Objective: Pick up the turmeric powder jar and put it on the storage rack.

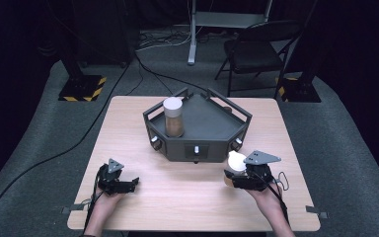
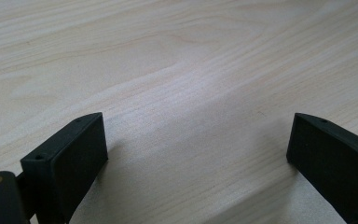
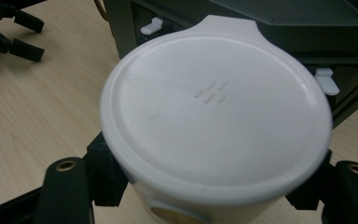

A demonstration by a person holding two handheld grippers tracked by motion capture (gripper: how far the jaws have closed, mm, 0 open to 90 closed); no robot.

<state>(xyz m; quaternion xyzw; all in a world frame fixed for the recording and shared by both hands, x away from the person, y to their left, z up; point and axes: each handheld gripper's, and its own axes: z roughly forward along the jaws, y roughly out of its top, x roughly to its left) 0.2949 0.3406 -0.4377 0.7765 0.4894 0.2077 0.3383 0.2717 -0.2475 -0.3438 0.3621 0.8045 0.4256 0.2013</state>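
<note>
A jar with a white lid (image 1: 235,162) and brown contents is held in my right gripper (image 1: 237,178), which is shut on it just in front of the dark tray's (image 1: 212,121) front wall. In the right gripper view the jar's white lid (image 3: 214,112) is close to the camera, with both black jaws pressed on its sides. A second jar with a white lid (image 1: 173,116) stands upright inside the tray at its left. My left gripper (image 1: 134,182) rests on the table at the front left, open. Its two black jaws stand wide apart over bare wood (image 2: 196,93).
The dark angular tray has raised rails and knobs on its front wall (image 1: 196,149). White latches (image 3: 327,80) on that wall show behind the held jar. A folding chair (image 1: 256,49) and stand bases sit on the floor beyond the table.
</note>
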